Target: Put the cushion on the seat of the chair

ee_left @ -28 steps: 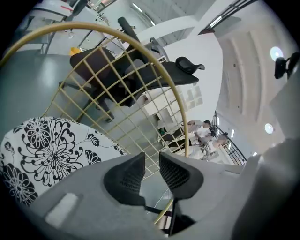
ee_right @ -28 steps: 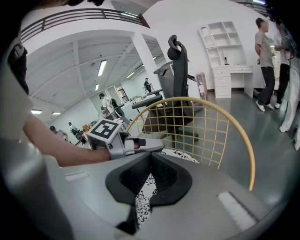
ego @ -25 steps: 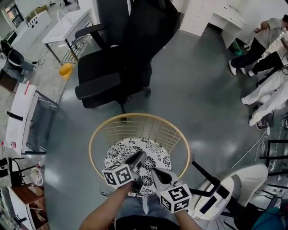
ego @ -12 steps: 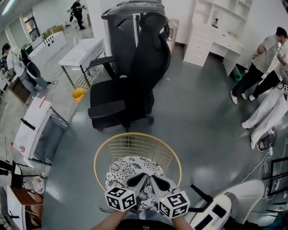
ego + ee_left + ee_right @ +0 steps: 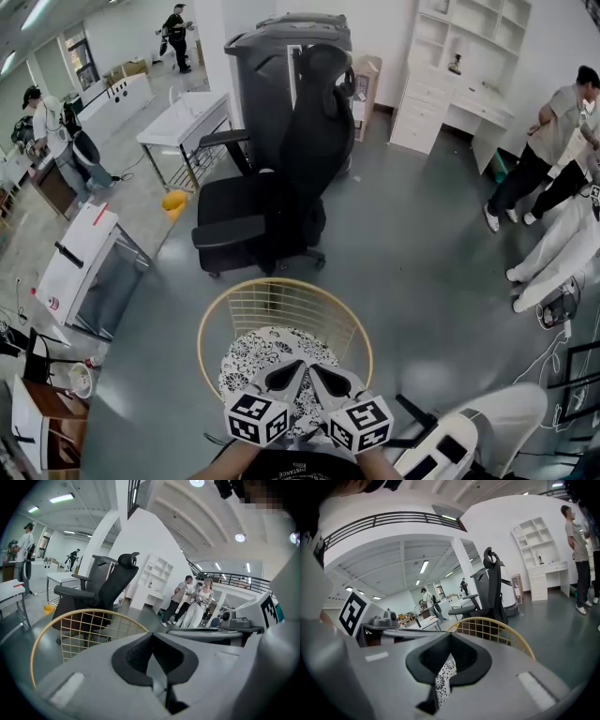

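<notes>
The round black-and-white flowered cushion [image 5: 258, 352] lies flat on the seat of the yellow wire chair [image 5: 214, 319], right below me. Both grippers hover above the cushion's near edge, side by side, not touching it. My left gripper [image 5: 292, 367] is shut, its pads meeting with nothing between them [image 5: 151, 637]. My right gripper [image 5: 317, 369] is shut too [image 5: 450, 637]; a strip of the cushion [image 5: 443, 679] shows through the gap behind its tips. The chair's wire back [image 5: 70, 620] rises ahead of the jaws and also shows in the right gripper view [image 5: 497, 623].
A black office chair [image 5: 272, 197] stands just beyond the wire chair. A white table [image 5: 183, 122] and yellow bucket [image 5: 173, 202] are at the back left, a white cabinet [image 5: 80, 253] at left. People [image 5: 544, 159] stand at right; a white machine [image 5: 469, 431] is at lower right.
Both grippers have risen off the cushion and drawn back towards me. The left gripper's jaws have closed and it has rolled. The cushion stays on the seat.
</notes>
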A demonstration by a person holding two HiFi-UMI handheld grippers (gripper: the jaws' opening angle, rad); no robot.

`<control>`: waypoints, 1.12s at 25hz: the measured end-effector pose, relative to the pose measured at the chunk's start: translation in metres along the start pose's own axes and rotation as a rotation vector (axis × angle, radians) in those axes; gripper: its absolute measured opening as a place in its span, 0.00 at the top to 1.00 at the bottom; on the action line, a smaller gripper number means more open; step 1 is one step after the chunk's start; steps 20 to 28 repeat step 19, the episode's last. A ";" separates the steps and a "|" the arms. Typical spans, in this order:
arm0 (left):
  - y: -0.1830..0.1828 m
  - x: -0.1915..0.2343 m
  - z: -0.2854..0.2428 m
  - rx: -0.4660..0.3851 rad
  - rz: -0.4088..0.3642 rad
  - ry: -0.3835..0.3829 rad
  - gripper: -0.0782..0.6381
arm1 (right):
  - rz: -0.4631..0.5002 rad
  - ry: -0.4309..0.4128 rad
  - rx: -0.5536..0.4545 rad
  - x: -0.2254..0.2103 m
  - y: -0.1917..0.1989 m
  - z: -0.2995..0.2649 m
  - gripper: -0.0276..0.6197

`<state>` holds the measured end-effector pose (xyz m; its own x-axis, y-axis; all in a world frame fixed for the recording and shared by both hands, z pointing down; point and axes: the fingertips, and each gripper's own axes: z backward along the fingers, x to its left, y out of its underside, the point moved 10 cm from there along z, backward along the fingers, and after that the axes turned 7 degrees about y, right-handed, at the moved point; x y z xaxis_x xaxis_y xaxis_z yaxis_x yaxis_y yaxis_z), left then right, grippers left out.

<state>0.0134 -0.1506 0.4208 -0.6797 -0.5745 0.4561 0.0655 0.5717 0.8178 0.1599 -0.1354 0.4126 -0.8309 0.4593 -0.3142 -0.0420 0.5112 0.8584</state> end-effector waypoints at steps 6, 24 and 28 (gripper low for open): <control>0.003 -0.005 -0.002 -0.001 -0.001 -0.018 0.90 | 0.002 -0.003 0.000 -0.006 0.001 0.003 0.96; 0.005 -0.006 -0.004 0.017 -0.005 -0.018 0.90 | -0.002 -0.008 0.010 -0.005 0.004 0.003 0.96; 0.005 -0.006 -0.004 0.017 -0.005 -0.018 0.90 | -0.002 -0.008 0.010 -0.005 0.004 0.003 0.96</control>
